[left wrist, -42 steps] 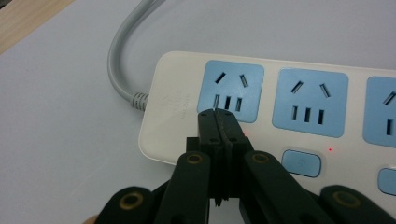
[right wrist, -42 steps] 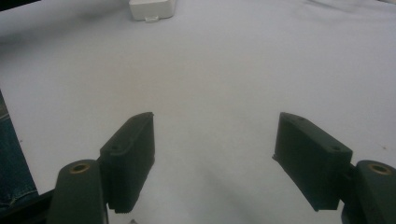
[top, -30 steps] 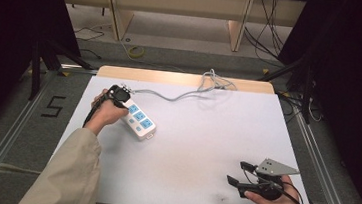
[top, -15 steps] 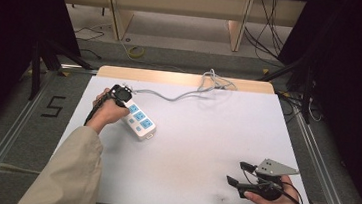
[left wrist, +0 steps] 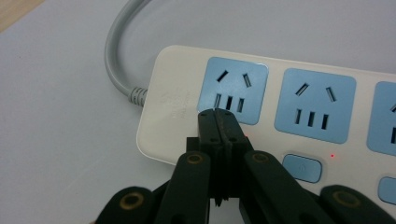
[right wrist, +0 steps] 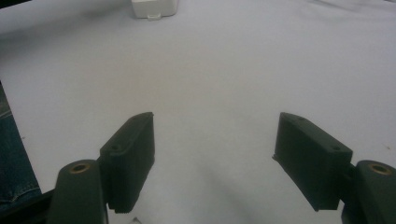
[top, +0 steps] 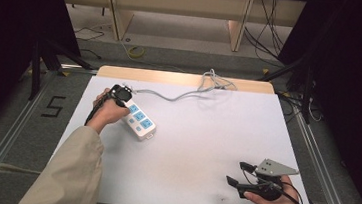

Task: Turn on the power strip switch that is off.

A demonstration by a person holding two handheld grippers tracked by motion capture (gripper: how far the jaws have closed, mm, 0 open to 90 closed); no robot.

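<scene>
Two tongs work over the white tabletop (top: 199,149). The left tongs (left wrist: 217,122), jaws pressed together with nothing between them, rest their tip on the white plastic power strip with blue sockets (top: 137,120), which lies near the left edge, towards the far left corner, its grey cord (top: 179,94) running to the far edge. The step looks like pressing the small blue switch button (left wrist: 302,168) by the first socket; next probably calls for lifting off. The right tongs (top: 237,173) wait apart, empty, near the near right corner. No containers are present.
</scene>
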